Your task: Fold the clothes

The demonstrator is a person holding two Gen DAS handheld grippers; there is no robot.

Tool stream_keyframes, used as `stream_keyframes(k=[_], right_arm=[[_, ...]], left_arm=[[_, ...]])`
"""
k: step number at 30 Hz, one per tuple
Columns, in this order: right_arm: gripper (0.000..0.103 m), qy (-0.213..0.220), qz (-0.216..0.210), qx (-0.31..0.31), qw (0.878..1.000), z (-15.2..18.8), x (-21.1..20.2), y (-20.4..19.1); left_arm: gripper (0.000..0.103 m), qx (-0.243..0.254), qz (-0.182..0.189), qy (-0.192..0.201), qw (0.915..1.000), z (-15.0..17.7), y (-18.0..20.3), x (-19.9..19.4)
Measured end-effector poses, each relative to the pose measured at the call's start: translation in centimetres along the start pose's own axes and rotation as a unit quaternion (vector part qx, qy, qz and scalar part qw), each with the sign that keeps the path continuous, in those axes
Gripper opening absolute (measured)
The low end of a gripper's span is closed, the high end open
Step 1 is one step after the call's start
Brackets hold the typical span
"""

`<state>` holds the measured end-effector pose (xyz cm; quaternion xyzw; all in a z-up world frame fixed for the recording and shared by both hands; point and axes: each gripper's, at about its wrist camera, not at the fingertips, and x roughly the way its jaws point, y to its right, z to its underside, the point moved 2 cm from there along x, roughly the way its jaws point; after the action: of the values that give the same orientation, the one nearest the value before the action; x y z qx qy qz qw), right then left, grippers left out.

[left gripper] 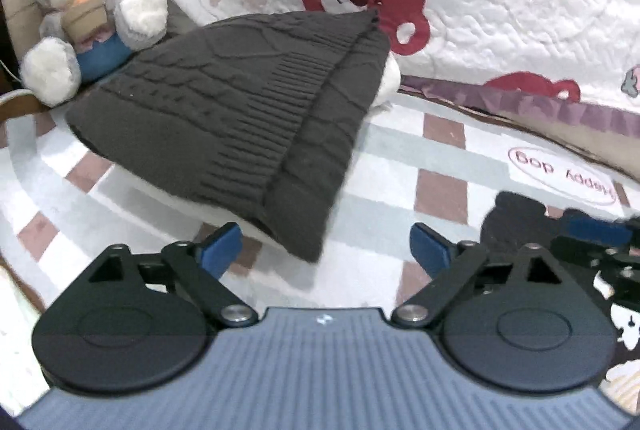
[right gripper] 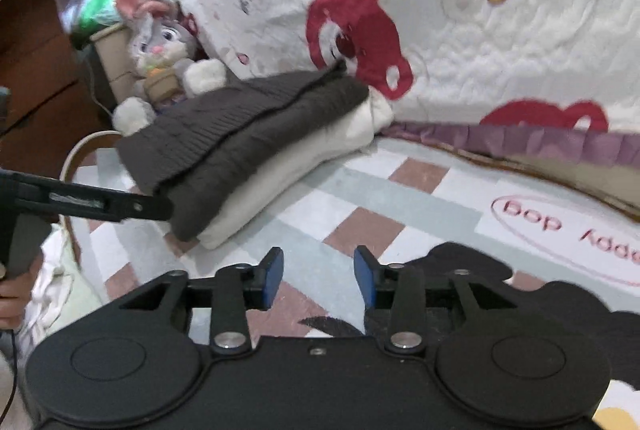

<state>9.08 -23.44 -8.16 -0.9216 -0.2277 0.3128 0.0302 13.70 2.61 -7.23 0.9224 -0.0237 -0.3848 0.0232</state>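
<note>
Folded dark knit sweater (left gripper: 248, 118) atop cream garment (right gripper: 280, 170); L gripper (left gripper: 324, 250) & R gripper (right gripper: 319, 278) fingers spread, seemingly holding nothing.

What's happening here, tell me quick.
A person with a gripper in each hand is folding clothes on a checked bedsheet. A folded dark grey knit sweater lies on top of a folded cream garment, next to a plush rabbit. The left gripper and right gripper both have open jaws and hold nothing. A black garment lies on the sheet by the right gripper.
</note>
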Motion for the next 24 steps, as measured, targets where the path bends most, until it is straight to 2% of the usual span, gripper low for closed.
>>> stream_keyframes(k=[4, 7, 15, 21, 24], right_arm=[[0.050, 0.015, 0.005, -0.029, 0.999, 0.0, -2.6, -0.2], [0.058, 0.025, -0.001, -0.025, 0.999, 0.1, -4.5, 0.1], [0.067, 0.057, -0.010, -0.036, 0.998, 0.9, -8.9, 0.0], [0.071, 0.063, -0.006, -0.038, 0.997, 1.2, -10.2, -0.3], [0.073, 0.061, 0.001, -0.041, 0.997, 1.3, -10.5, -0.4]], left_arm=[[0.097, 0.003, -0.024, -0.002, 0.9997, 0.8, 2.3, -2.1], [0.097, -0.002, -0.036, 0.002, 0.9994, 1.5, 4.0, -3.9], [0.097, -0.015, -0.068, 0.001, 0.9975, 3.5, 8.3, -6.9], [0.097, -0.024, -0.046, -0.015, 0.9986, 4.8, 10.7, -8.3], [0.097, -0.010, -0.047, -0.014, 0.9987, 5.3, 12.1, -8.6]])
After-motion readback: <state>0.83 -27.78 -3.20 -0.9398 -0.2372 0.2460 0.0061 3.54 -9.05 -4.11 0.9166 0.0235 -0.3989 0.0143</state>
